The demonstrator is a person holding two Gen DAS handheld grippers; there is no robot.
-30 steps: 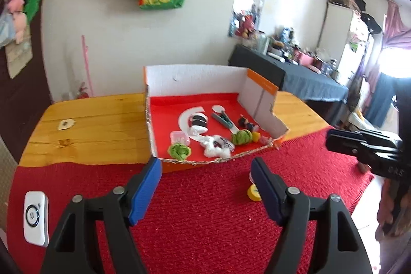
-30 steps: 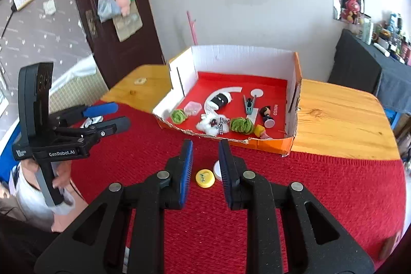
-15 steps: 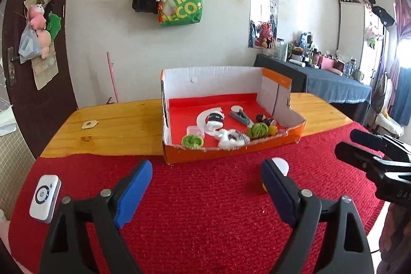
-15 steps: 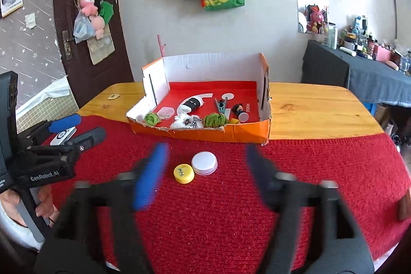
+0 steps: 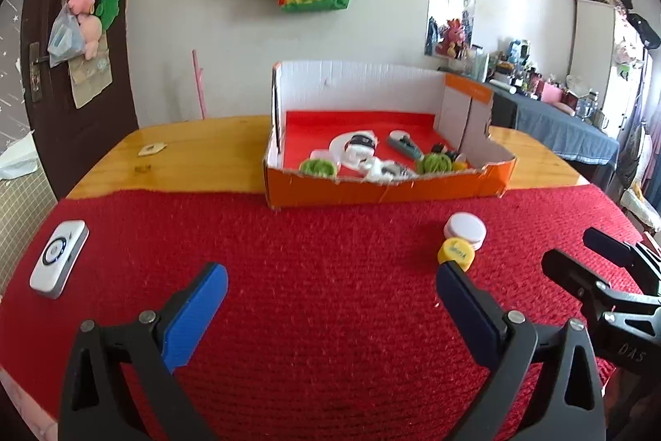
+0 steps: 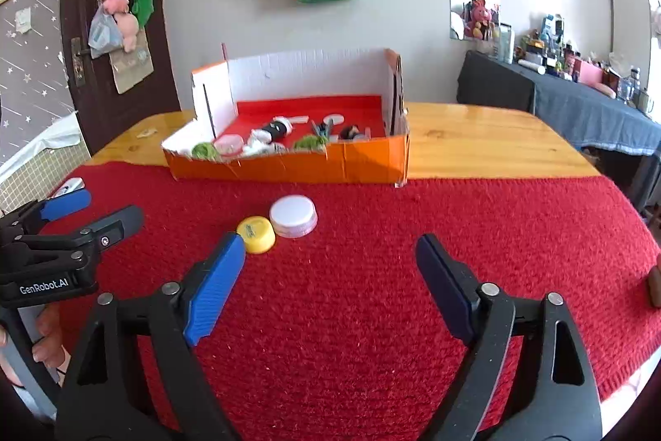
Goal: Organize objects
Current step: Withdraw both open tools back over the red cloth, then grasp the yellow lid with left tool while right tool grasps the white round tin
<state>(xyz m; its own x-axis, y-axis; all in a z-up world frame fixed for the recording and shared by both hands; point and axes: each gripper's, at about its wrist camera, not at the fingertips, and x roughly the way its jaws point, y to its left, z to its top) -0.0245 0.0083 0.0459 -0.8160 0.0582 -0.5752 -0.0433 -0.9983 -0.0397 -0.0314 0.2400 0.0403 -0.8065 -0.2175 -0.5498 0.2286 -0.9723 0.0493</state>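
Both hand-held grippers are held spread wide above the red knitted cloth point(image 6: 372, 317), and nothing is gripped by either. Between the fingertips of the right gripper point(image 6: 330, 255) only bare cloth is seen; the yellow cap point(image 6: 256, 229) lies just ahead of its left fingertip, close beside the blue pad, and whether the two touch cannot be told. The white cap point(image 6: 293, 215) is set touching the yellow cap, on the side farther from the gripper and slightly to the right.

From the left gripper point(image 5: 330, 280) the same pair is seen to the right: the yellow cap point(image 5: 456, 254) sits just beyond the right fingertip, with the white cap point(image 5: 465, 229) directly behind it. The right gripper point(image 5: 595, 263) is seen at the right edge of that view, and the left gripper point(image 6: 93, 209) at the left edge of the other.

Farther back, an orange cardboard box point(image 6: 289, 164) with a red floor is placed where cloth meets the wooden table point(image 6: 475, 139). Small items are gathered inside it near the front wall, among them two green balls of yarn point(image 5: 316, 167), a small figure and a clip. A white device point(image 5: 59, 264) lies on the cloth at the far left, well apart from the caps
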